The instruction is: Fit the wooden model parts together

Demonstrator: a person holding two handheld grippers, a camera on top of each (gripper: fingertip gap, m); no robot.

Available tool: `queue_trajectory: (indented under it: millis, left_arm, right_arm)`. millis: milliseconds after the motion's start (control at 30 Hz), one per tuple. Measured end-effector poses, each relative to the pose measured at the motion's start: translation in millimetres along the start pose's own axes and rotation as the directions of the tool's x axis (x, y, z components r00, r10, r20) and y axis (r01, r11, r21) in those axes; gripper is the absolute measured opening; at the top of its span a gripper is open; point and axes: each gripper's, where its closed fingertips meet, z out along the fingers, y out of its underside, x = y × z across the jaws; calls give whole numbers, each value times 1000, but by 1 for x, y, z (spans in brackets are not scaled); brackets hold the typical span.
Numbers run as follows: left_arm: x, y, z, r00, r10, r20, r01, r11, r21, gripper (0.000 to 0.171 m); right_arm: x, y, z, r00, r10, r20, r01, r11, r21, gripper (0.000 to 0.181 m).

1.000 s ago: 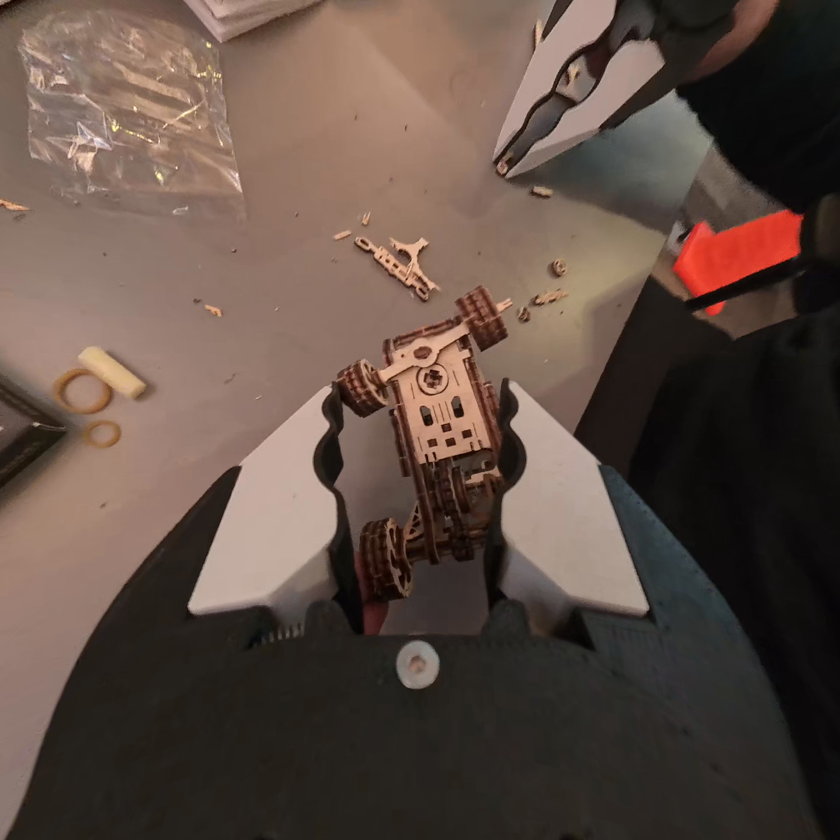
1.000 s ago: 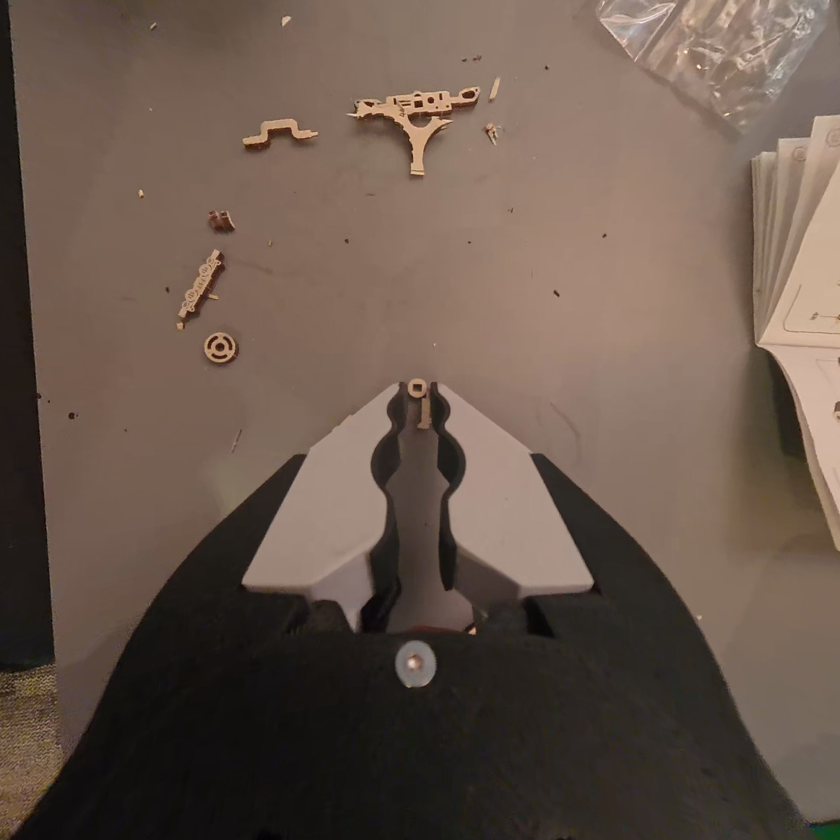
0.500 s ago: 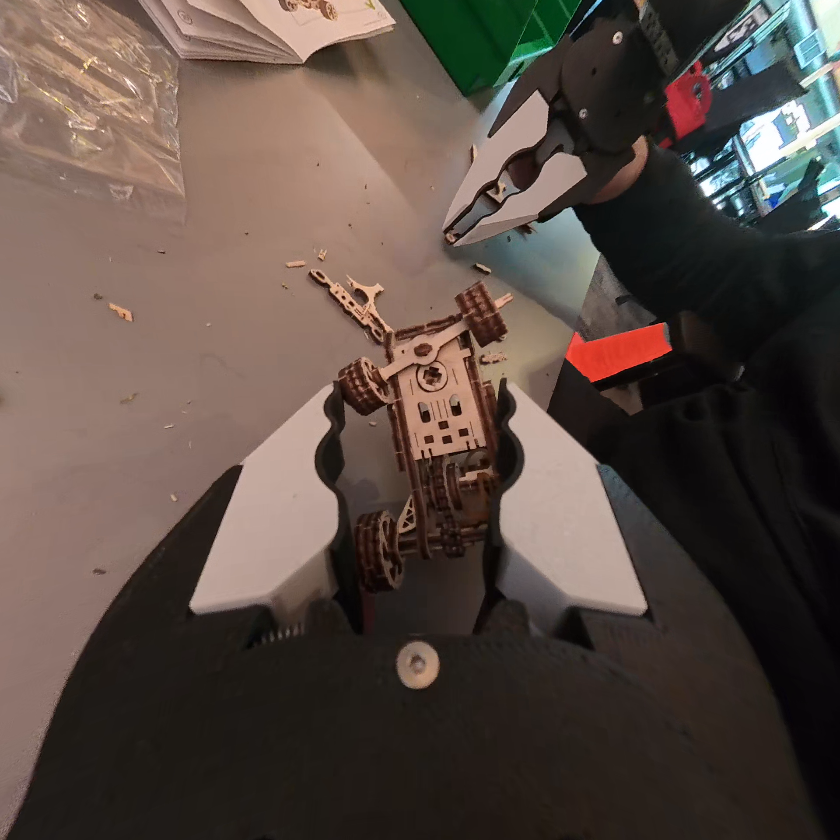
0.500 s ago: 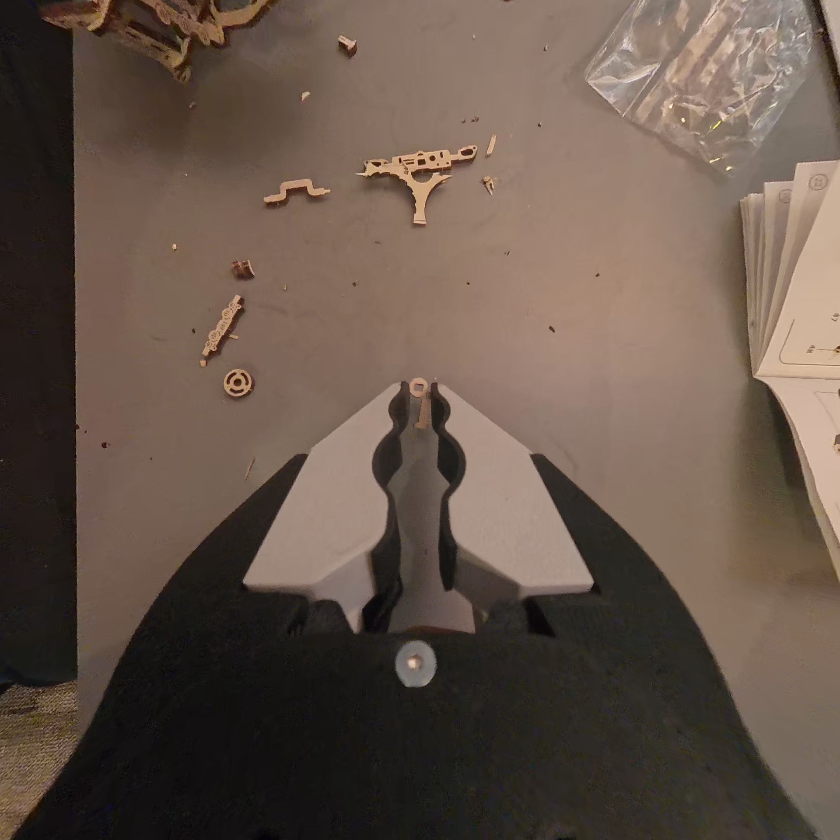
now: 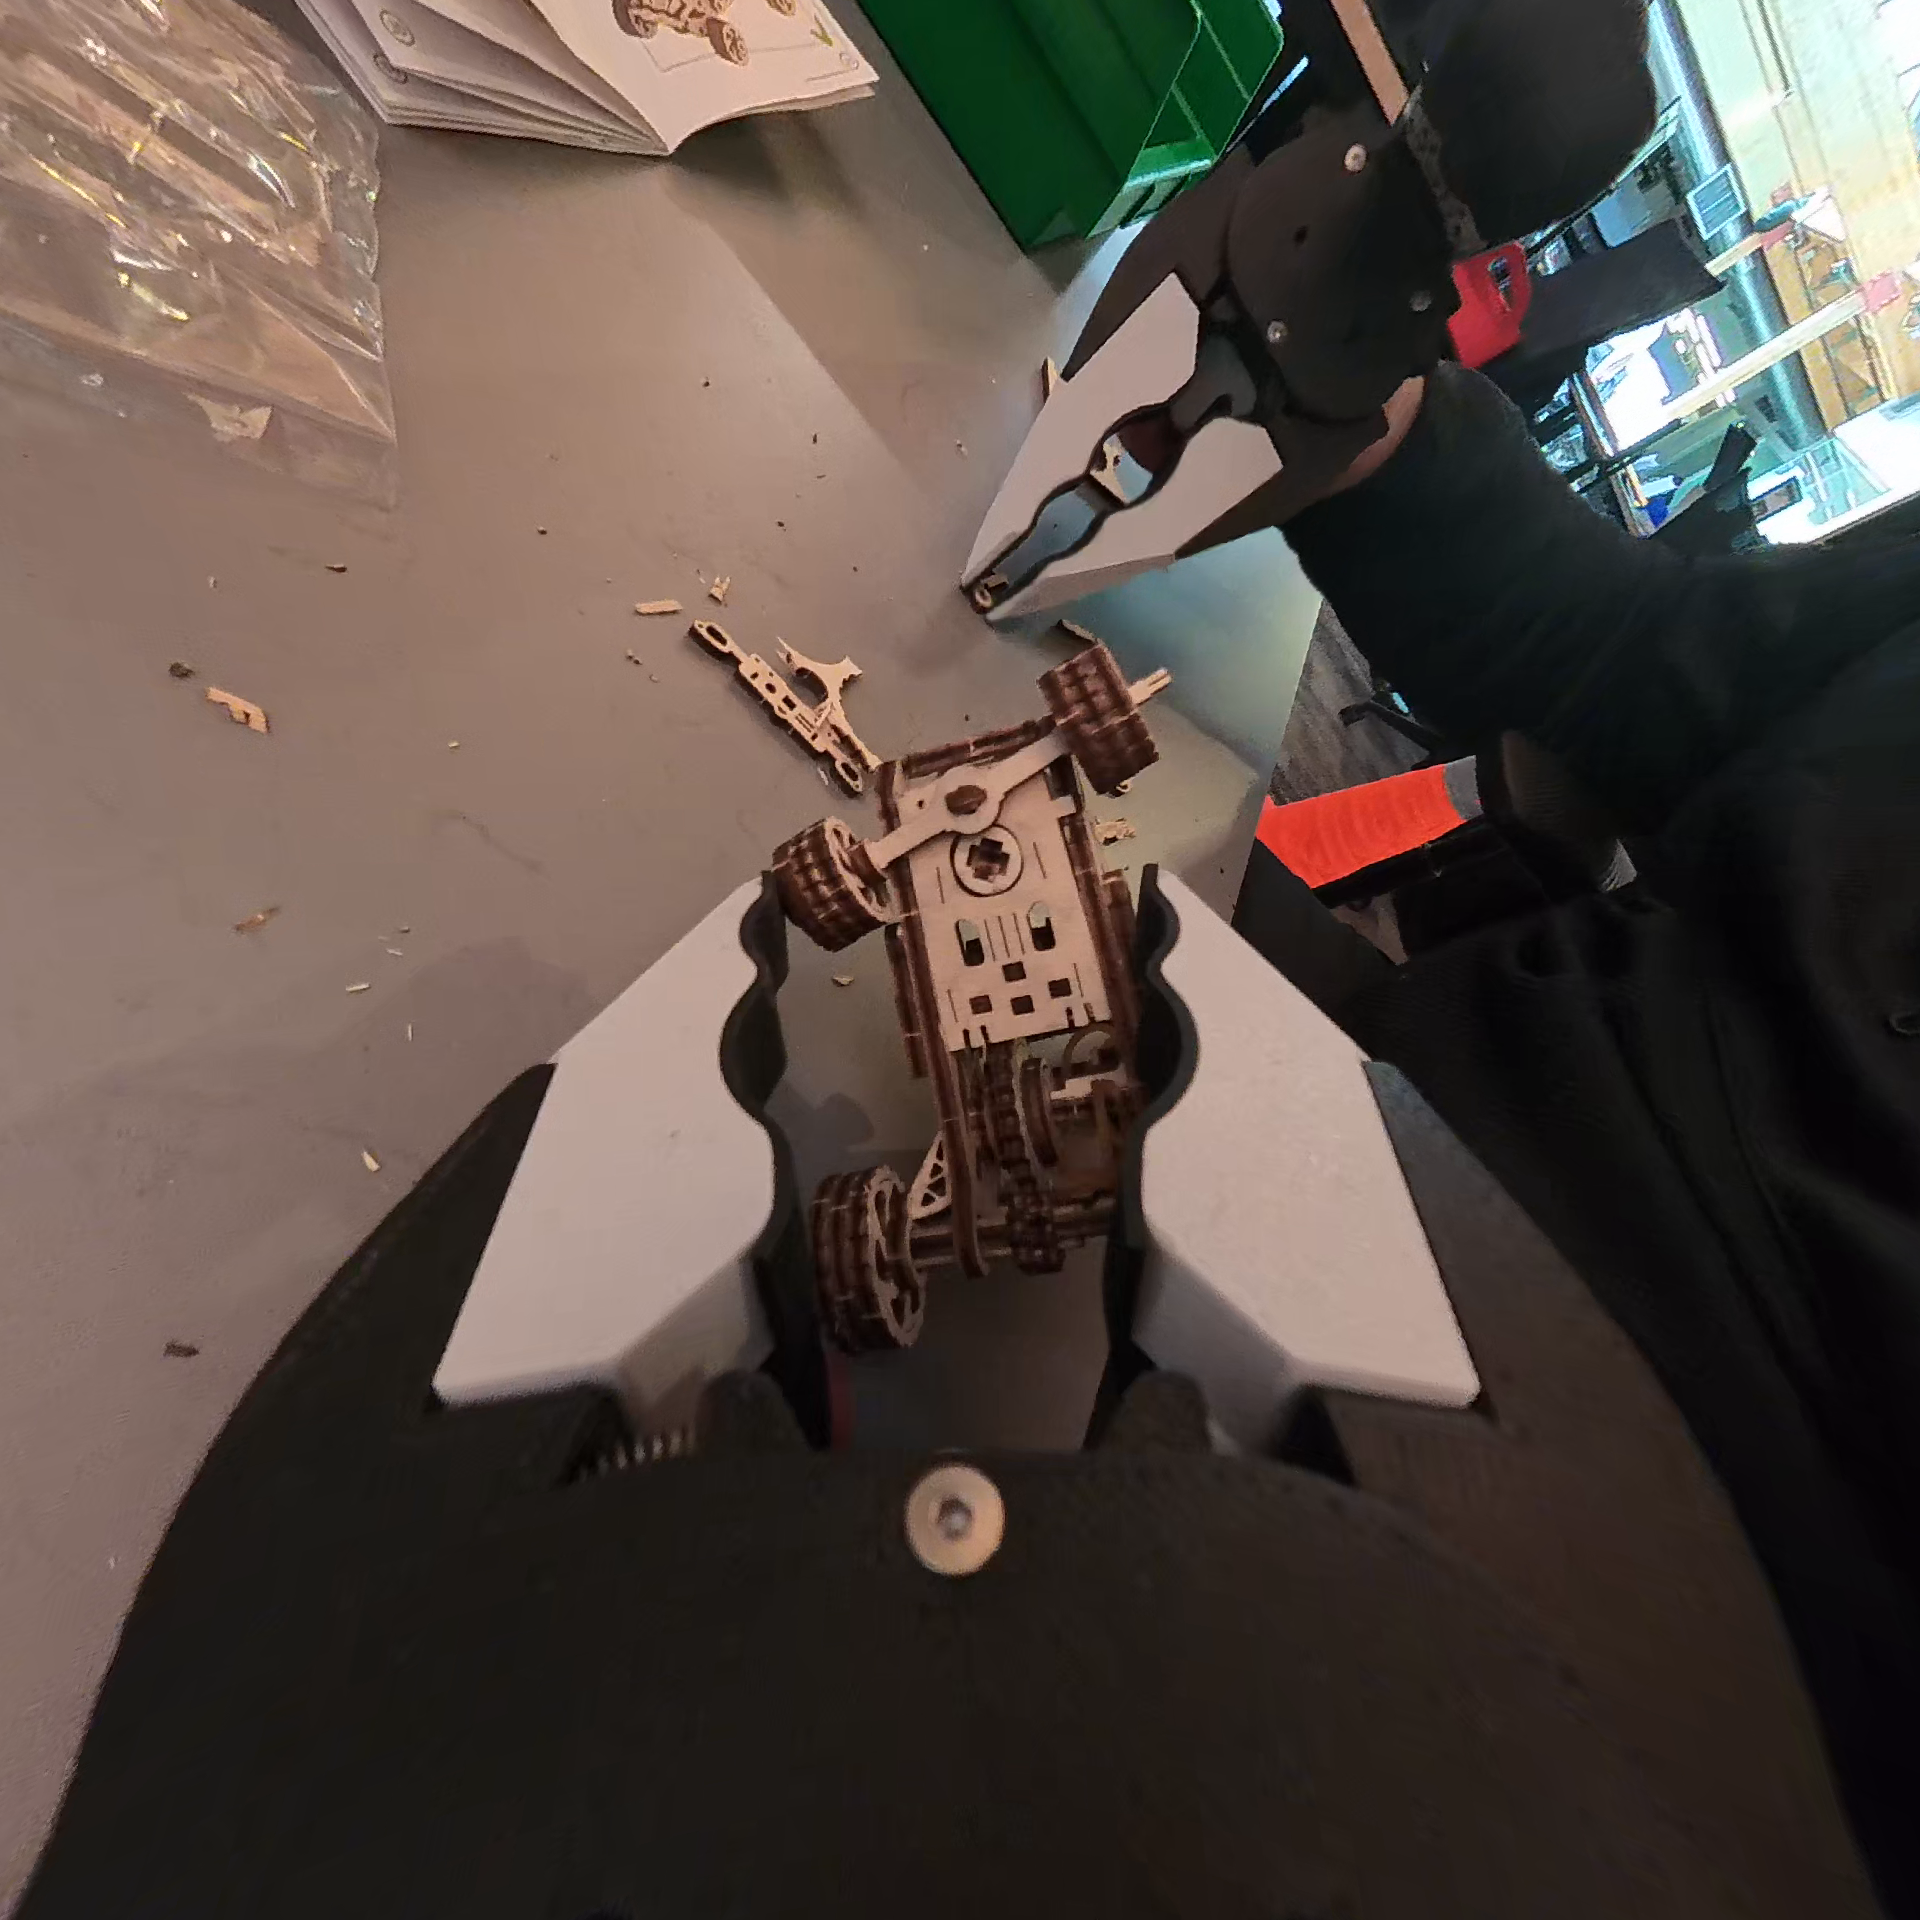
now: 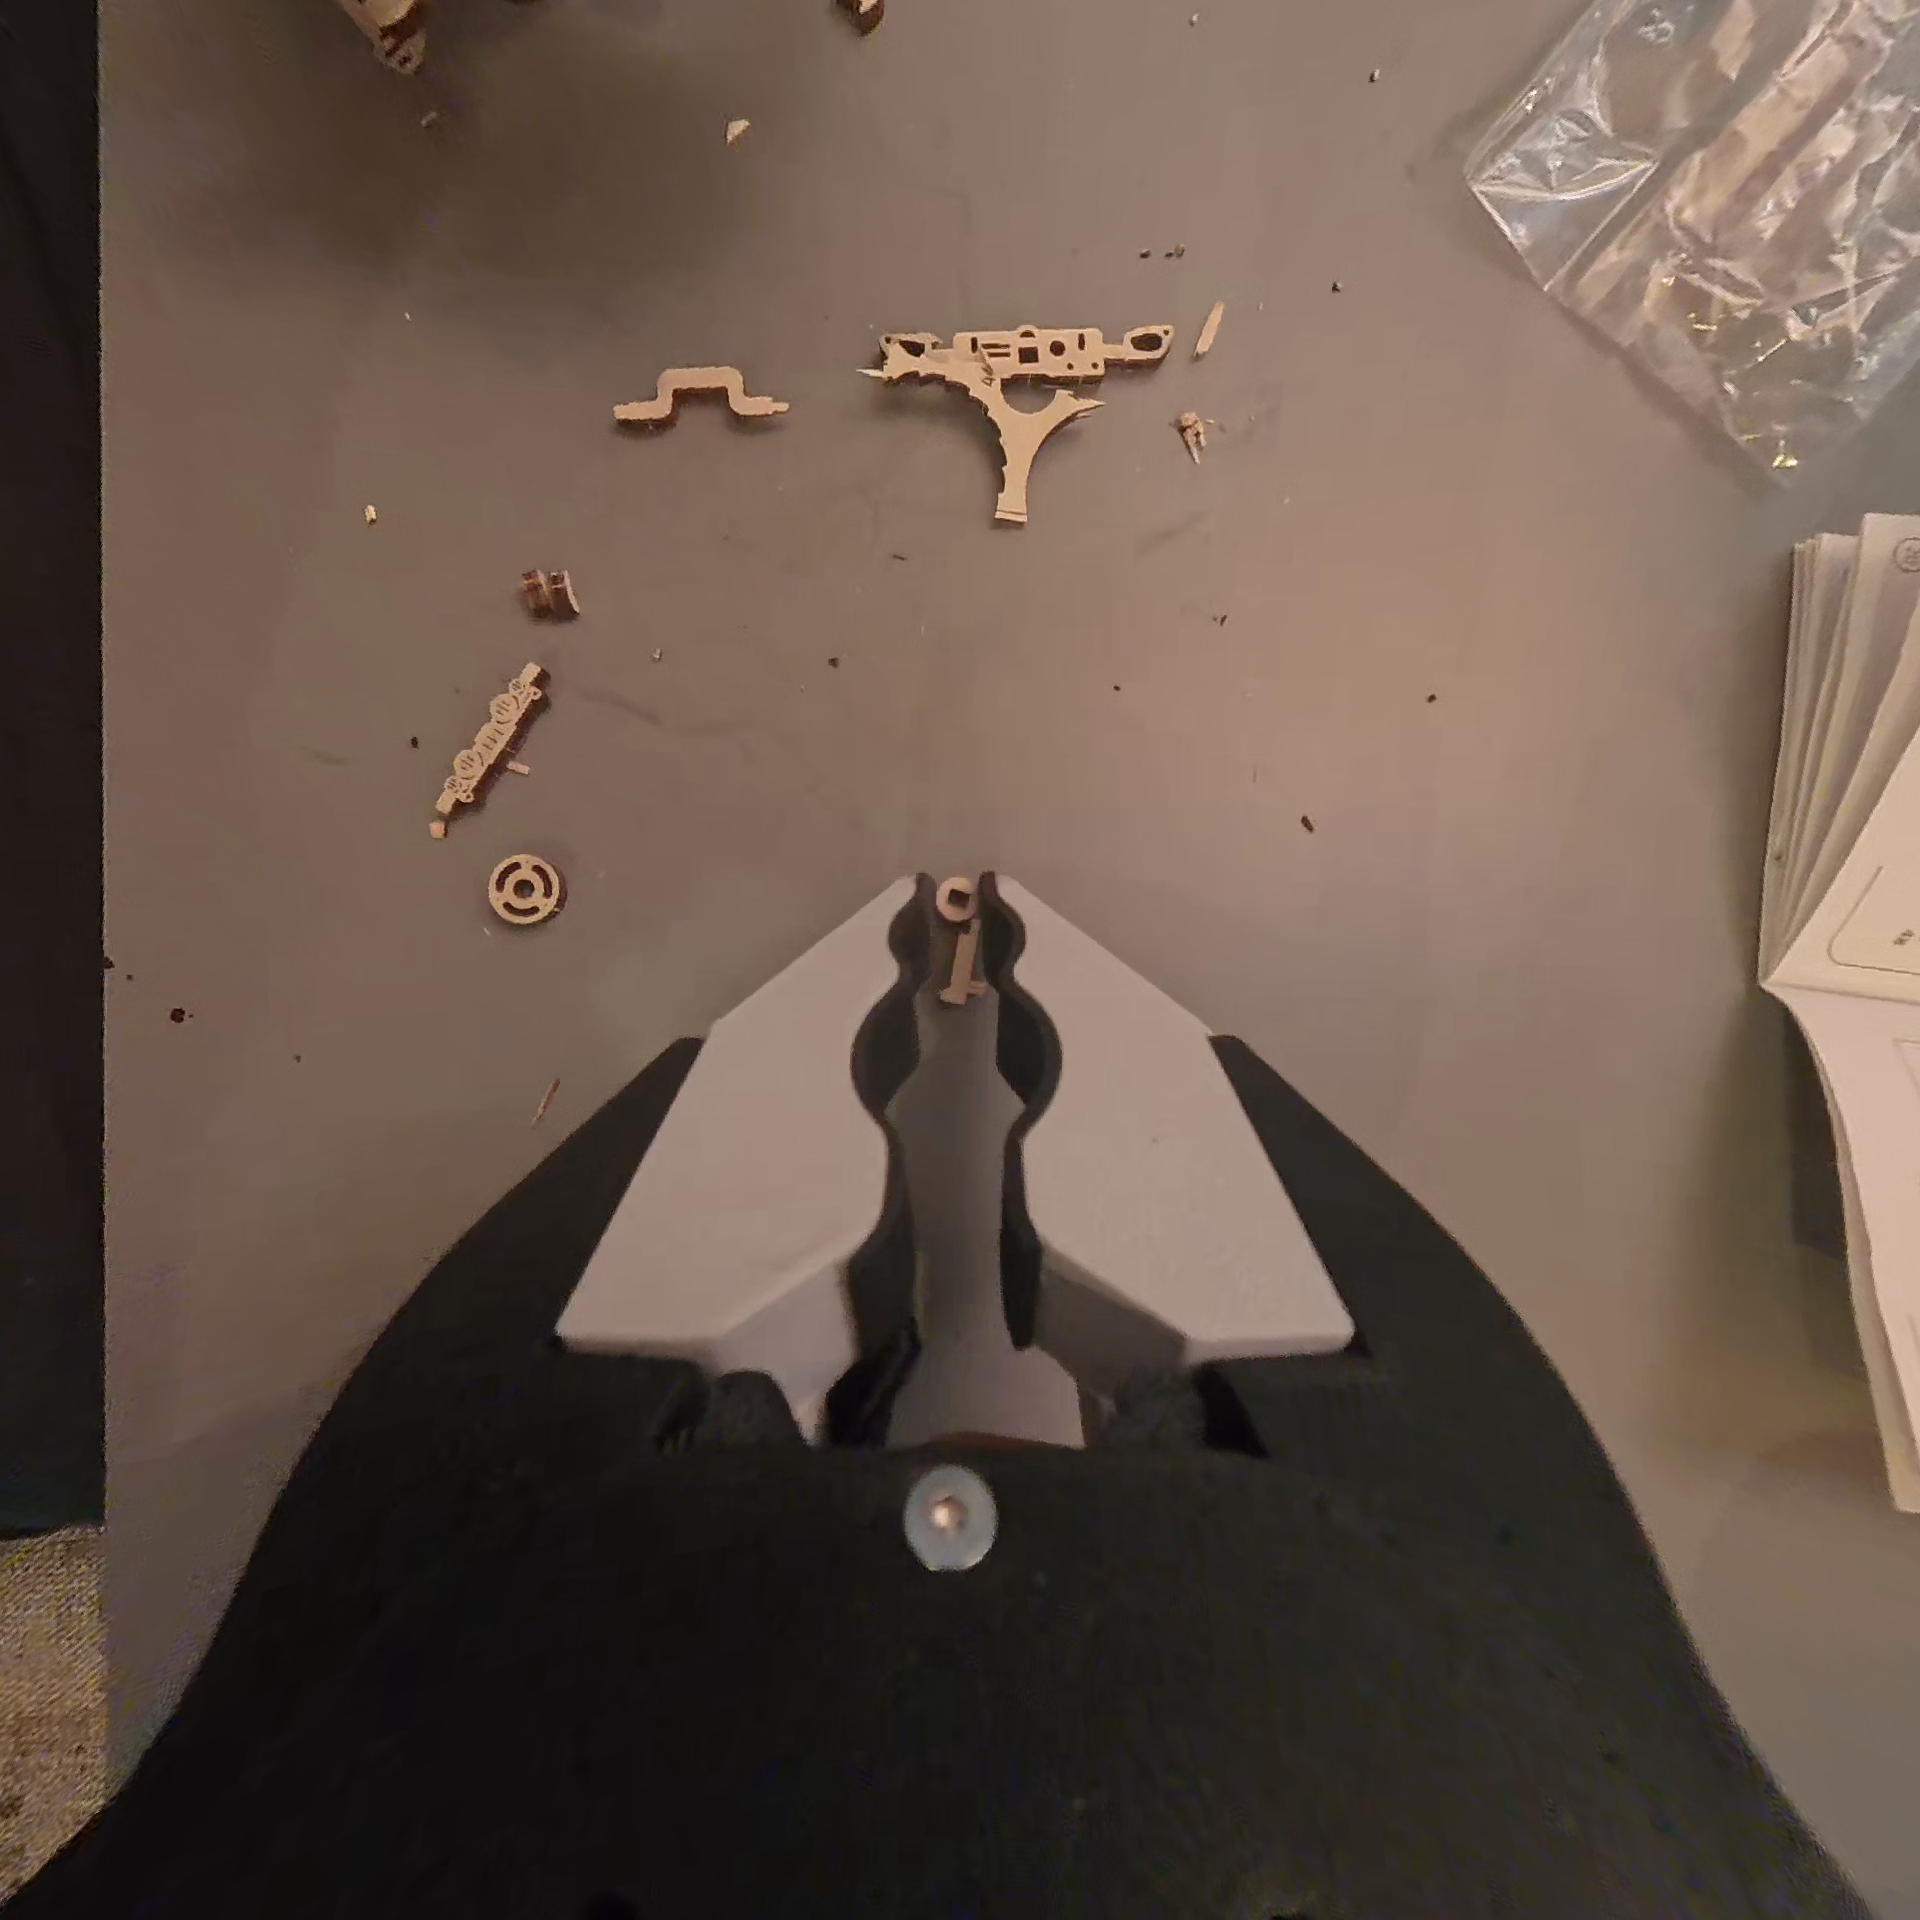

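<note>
My left gripper (image 5: 951, 914) is shut on the wooden car model (image 5: 997, 966), gripping its rear end and holding it underside-up above the grey table (image 5: 520, 468). My right gripper (image 6: 954, 883) is shut on a small wooden pin with a ring end (image 6: 954, 902), low over the table. It also shows in the left wrist view (image 5: 987, 597), beyond the car and to the right. Loose wooden parts lie on the table: a fretted flat piece (image 6: 1023, 364), a stepped bracket (image 6: 701, 400), a thin strip (image 6: 494, 743), a round disc (image 6: 528, 888) and a small block (image 6: 548, 594).
A clear plastic bag (image 6: 1714, 208) lies at the far right and an open booklet (image 6: 1849, 935) at the right. Green bins (image 5: 1081, 114) stand behind the booklet (image 5: 623, 62). The table's edge (image 5: 1283, 717) runs close to the car, with a person's dark sleeve (image 5: 1507, 623) beyond it. About 15 cm separates my left fingertips from my right. My left tips are about 15 cm from the round disc (image 6: 528, 888), my right tips only 7 cm.
My left gripper has tilted up with the car still in it, bringing the booklet and green bins into view. My right gripper has pulled back a little with the pin.
</note>
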Motion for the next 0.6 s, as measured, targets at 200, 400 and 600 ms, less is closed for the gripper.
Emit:
queue_trajectory:
  millis: [200, 400, 600]
  left_arm:
    - [0, -2, 3, 1000, -12, -2, 12, 1000, 19, 64]
    - [2, -6, 8, 1000, -9, 9, 8, 999, 37, 64]
    - [3, -9, 12, 1000, -4, 24, 3, 999, 40, 64]
  right_arm:
    - [-1, -20, -6, 999, 41, 25, -43, 995, 88, 5]
    - [-6, -100, -33, 1000, 15, -24, -5, 936, 351, 5]
    - [-18, -151, -31, 991, -88, -101, 123, 890, 438, 5]
